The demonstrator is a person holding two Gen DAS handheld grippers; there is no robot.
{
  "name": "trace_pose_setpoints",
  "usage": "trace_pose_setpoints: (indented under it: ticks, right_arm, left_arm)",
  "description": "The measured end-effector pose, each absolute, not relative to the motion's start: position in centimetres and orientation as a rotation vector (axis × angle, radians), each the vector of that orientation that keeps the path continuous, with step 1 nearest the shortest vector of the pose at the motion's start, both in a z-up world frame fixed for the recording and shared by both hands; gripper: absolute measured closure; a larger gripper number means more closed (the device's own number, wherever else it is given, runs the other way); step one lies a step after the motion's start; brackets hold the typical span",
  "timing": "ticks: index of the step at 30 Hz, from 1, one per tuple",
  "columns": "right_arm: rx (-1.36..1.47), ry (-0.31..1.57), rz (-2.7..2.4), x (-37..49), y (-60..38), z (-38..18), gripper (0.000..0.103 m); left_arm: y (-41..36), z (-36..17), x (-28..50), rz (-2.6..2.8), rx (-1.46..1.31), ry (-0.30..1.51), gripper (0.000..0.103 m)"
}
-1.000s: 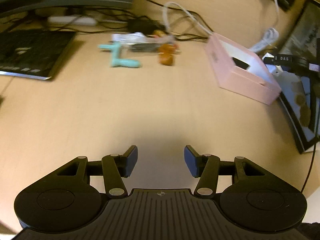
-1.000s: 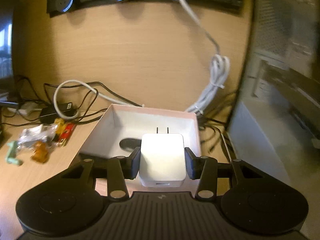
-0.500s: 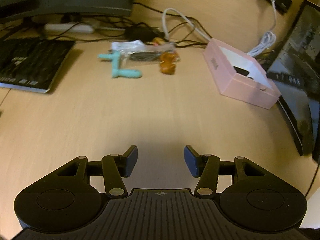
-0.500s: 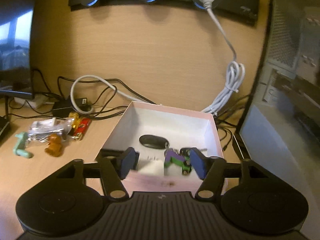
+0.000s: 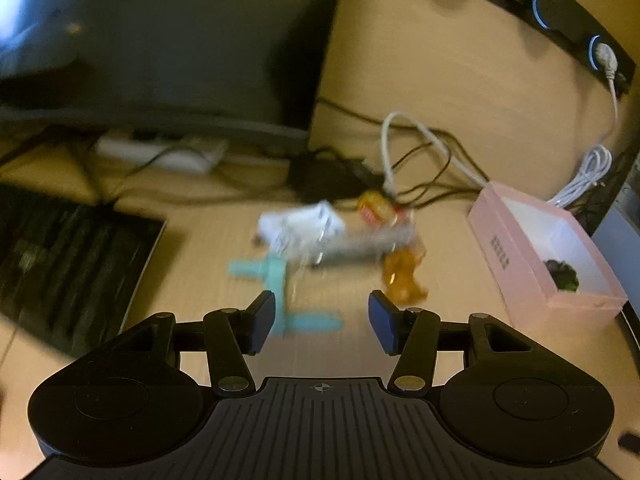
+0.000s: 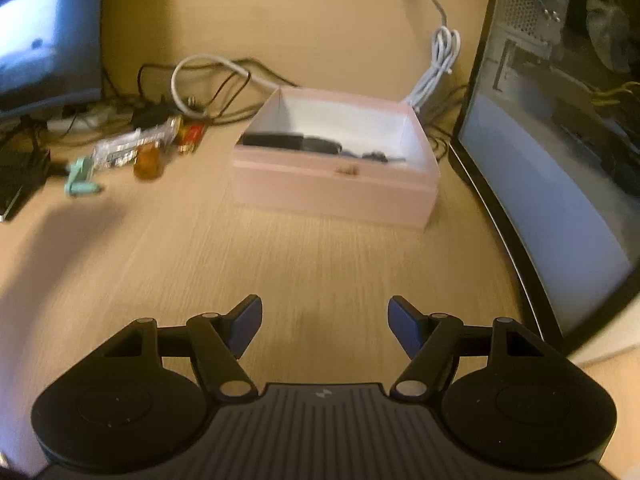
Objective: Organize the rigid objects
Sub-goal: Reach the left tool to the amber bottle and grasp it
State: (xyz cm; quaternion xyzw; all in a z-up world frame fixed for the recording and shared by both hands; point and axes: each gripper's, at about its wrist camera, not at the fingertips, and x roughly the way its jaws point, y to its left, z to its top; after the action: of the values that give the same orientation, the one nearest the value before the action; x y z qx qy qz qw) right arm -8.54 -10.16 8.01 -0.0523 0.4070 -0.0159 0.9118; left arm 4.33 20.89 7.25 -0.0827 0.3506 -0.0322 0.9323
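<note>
Desk [image 6: 320,264] surface lies bare and wide in front of the right gripper [image 6: 325,322], with a computer case [image 6: 560,160] walling off the right edge and the pink box [image 6: 336,188] standing well ahead. That gripper's jaws are spread with nothing between them; a second ago they clamped a white charger above the box, and now the box sits farther off. Dark items lie inside the box against its near wall.

The left gripper [image 5: 322,322] also stands spread and empty, as before, but the loose pile is now much closer: a teal plastic piece [image 5: 280,292] lies just past its left finger, an amber piece [image 5: 402,276] just beyond its right, and a white wrapped item [image 5: 300,228] behind them, all blurred. A keyboard [image 5: 60,252] bounds the left side, a monitor [image 5: 160,40] the back.

Only the left view shows the box's lettered side and the wall sockets [image 5: 600,52]; only the right view shows the case.
</note>
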Motion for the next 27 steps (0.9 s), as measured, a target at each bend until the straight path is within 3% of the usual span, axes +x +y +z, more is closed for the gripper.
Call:
trace_pose_setpoints:
  ticks: [6,18,21,27]
  right_arm:
    - [-0.166,0.883,-0.076,-10.1,-9.8,7.3,0.033]
    - [-0.115,0.902,-0.152,-10.0,-11.6,7.4,0.033]
    - [-0.116,0.891,-0.149,-9.9,-11.6,7.6,0.033]
    - [-0.111,0.887,-0.17,-10.2,-12.6,7.6,0.033]
  left_arm:
    - [19.2,7.6,9.7,-0.144,-0.098,0.66,0.047]
    - [13.9,3.8,20.6,-0.023,-0.214,0.812,0.047]
    - [14.0,2.3,22.1,0.001,-0.229,0.868,0.064]
    - [13.3,1.8,18.5,-0.129,-0.17,0.856,0.069]
